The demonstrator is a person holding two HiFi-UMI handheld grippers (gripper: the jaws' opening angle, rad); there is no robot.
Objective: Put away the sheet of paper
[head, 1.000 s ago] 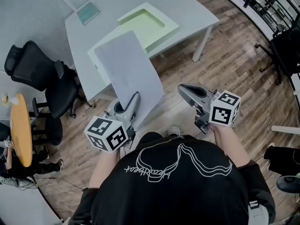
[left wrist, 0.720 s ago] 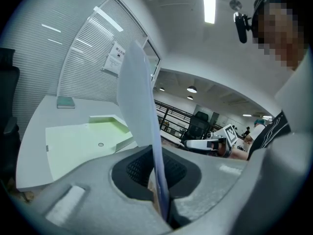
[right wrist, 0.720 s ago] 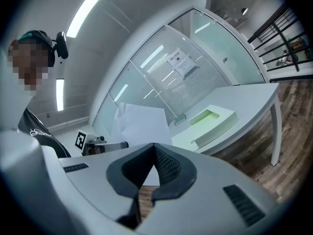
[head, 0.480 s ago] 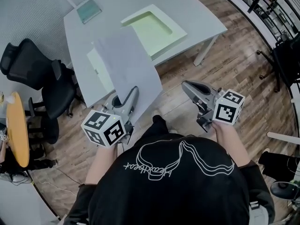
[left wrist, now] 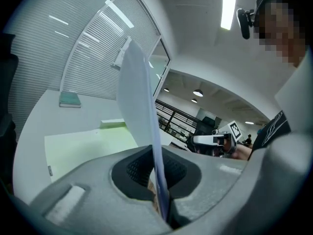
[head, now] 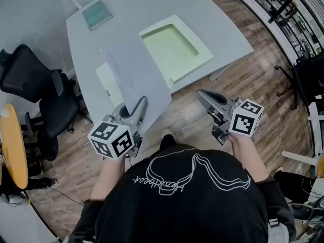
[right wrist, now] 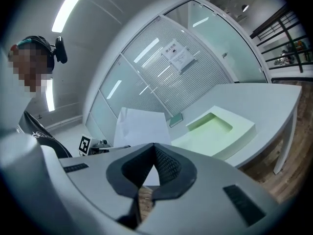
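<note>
Jaws: left gripper clamped on sheet of paper; right gripper closed, empty. Both advanced toward table; green tray nearer, deposit likely next.

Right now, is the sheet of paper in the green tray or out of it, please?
Out. The left gripper pinches the sheet of paper upright by its lower edge; the green tray lies empty.

The head view looks steeply down from above the person, the white table lying at 12 o'clock. Each gripper view sits close behind its own jaws and faces that table. All three views share the green tray.
</note>
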